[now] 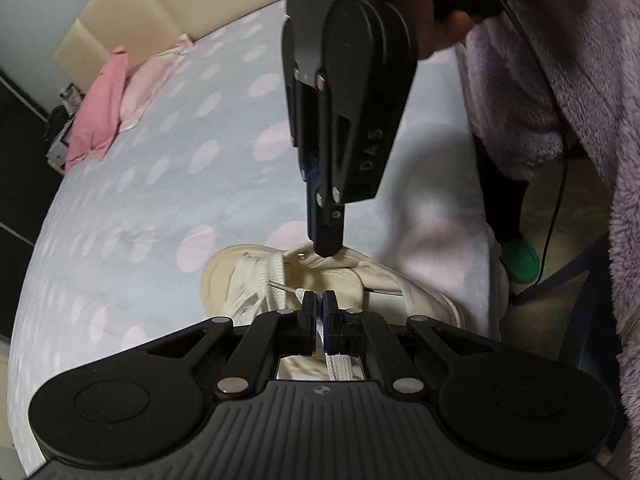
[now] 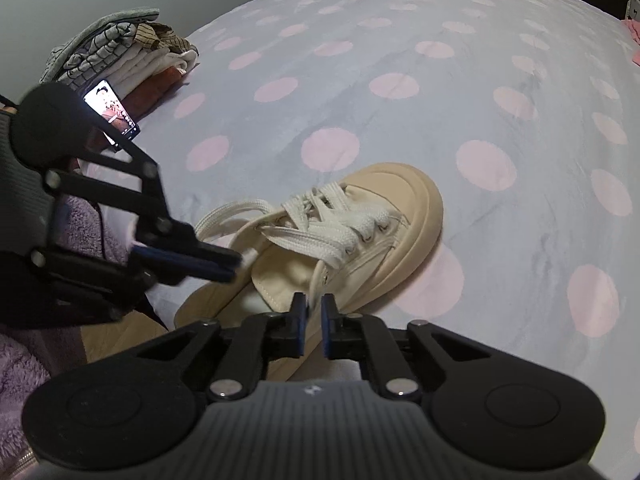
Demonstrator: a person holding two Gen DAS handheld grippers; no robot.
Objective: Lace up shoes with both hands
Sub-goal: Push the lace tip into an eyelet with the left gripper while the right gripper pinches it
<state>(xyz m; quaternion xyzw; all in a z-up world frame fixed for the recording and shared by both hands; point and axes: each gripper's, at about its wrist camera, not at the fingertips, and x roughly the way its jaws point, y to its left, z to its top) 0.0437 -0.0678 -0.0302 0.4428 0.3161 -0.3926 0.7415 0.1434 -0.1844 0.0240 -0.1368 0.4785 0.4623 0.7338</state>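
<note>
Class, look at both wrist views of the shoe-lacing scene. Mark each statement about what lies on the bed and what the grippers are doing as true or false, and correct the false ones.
1. The left gripper is shut on the white shoelace. True.
2. The beige shoe lies on a plain white sheet. False: the bedsheet is pale blue with pink dots.
3. A lit phone lies beside the pile of folded clothes. True.
4. Two shoes are on the bed. False: only one is visible.
5. A pink pillow lies near the headboard. True.
</note>
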